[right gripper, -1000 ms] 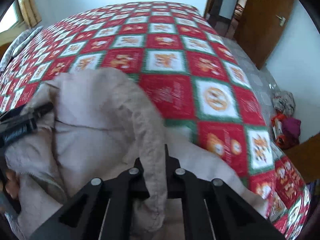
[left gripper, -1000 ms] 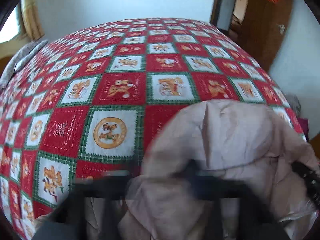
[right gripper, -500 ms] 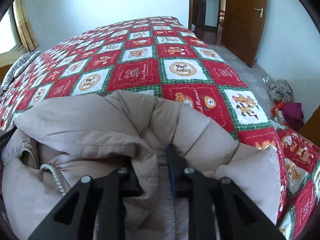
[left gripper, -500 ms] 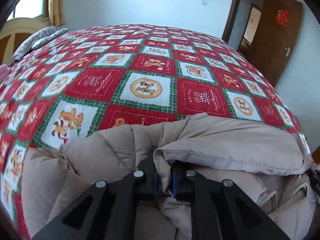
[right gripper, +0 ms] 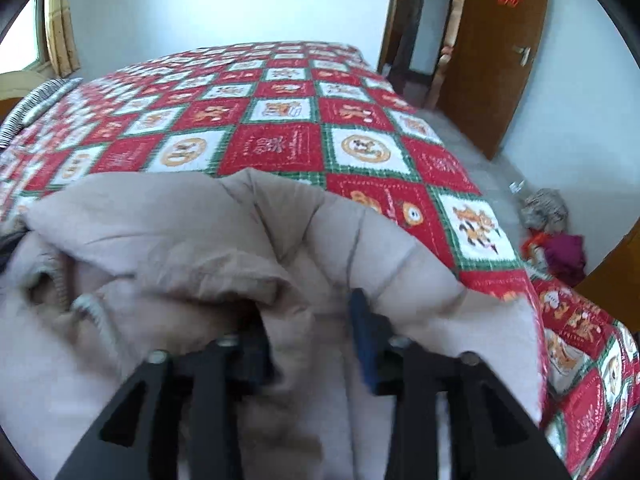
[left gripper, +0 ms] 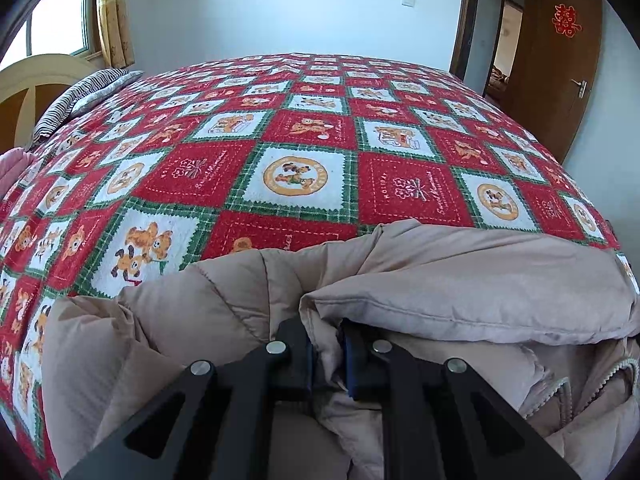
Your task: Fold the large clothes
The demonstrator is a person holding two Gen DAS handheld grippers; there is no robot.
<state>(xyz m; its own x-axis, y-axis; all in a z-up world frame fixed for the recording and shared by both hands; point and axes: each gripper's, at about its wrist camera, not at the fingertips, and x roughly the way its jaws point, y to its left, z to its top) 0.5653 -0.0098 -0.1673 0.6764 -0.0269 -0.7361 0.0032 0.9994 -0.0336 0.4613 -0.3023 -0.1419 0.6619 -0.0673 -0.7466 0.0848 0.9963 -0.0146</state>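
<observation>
Our left claw (left gripper: pixel 326 354) pinches a coat (left gripper: pixel 460 280) fold; our right claw (right gripper: pixel 310 338) stands wider, fabric between its fingers. The coat lies on the bedspread (left gripper: pixel 296 176), stretching nine to three.

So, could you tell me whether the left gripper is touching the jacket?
Touching. The left wrist view shows the left gripper with its jaws closed on a fold of the jacket, the fabric pinched between them.
</observation>
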